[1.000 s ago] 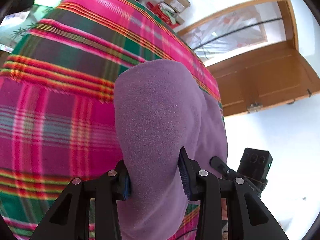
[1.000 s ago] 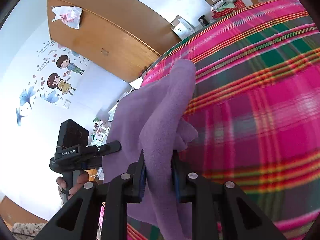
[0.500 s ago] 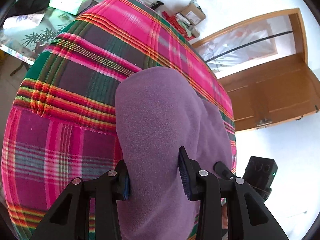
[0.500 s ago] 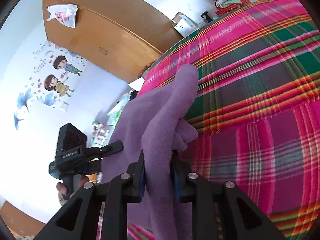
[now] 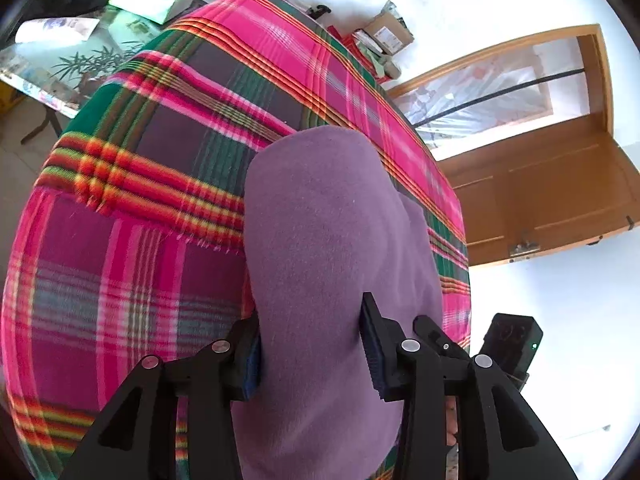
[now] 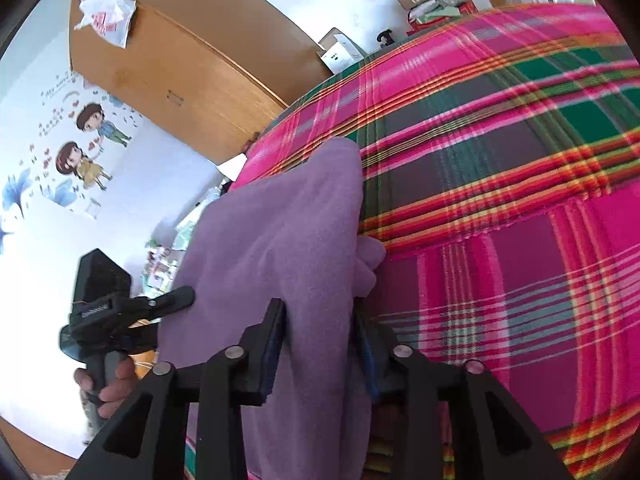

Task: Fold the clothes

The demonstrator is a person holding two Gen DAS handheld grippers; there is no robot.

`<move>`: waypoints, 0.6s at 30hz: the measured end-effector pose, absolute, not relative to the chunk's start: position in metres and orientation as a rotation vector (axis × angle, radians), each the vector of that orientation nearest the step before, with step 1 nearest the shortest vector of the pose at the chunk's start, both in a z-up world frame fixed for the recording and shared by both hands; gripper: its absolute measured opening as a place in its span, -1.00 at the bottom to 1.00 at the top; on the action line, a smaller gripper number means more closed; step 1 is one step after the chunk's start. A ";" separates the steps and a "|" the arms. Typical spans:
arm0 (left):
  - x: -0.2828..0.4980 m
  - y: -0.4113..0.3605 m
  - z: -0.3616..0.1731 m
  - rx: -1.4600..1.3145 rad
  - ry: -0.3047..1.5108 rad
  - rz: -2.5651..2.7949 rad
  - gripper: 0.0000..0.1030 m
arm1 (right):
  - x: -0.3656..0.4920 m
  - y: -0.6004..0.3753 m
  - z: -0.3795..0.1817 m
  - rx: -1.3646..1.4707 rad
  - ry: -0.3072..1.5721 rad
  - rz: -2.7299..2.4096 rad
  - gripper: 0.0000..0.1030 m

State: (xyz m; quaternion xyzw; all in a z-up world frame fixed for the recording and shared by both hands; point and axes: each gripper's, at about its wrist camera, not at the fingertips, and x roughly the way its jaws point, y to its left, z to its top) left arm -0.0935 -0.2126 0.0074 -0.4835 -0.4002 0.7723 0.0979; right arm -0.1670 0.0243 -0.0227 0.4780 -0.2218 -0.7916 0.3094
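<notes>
A purple fleece garment [image 5: 320,240] hangs over the pink, green and purple plaid blanket [image 5: 132,264] on the bed. My left gripper [image 5: 310,354] is shut on one bunched edge of it. In the right wrist view the same fleece garment [image 6: 280,240] runs up from my right gripper [image 6: 320,344], which is shut on another edge; its far tip lies on the plaid blanket [image 6: 520,160]. The left gripper's handle and the hand holding it [image 6: 108,384] show at the lower left there. The right gripper's body [image 5: 512,340] shows at the lower right of the left wrist view.
A glass-topped table with papers [image 5: 80,40] stands left of the bed. Cardboard boxes [image 5: 388,32] lie on the floor beyond the bed. A wooden door [image 5: 560,208] is on the right, and a wooden wardrobe [image 6: 180,72] stands against the wall with cartoon stickers [image 6: 80,152].
Both grippers have risen and pulled back with the fleece held; more of the bed, its far edge and the table now show. The grip on the cloth is unchanged.
</notes>
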 end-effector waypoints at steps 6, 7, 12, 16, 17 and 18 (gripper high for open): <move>-0.077 -0.212 0.006 -1.426 -1.209 2.326 -0.16 | -0.151 0.033 -0.019 1.257 -0.534 -2.151 -0.25; -0.073 -0.211 0.006 -1.426 -1.209 2.334 -0.16 | -0.148 0.034 -0.018 1.254 -0.520 -2.162 -0.25; -0.060 -0.206 0.003 -1.427 -1.209 2.374 -0.15 | -0.128 0.035 -0.013 1.237 -0.438 -2.227 -0.25; -0.052 -0.203 0.000 -1.428 -1.217 2.395 -0.15 | -0.113 0.033 -0.010 1.222 -0.357 -2.281 -0.25; -0.049 -0.202 0.000 -1.438 -1.209 2.405 -0.15 | -0.109 0.032 -0.009 1.215 -0.328 -2.298 -0.25; -0.047 -0.202 -0.001 -1.435 -1.207 2.413 -0.15 | -0.105 0.031 -0.007 1.207 -0.303 -2.313 -0.25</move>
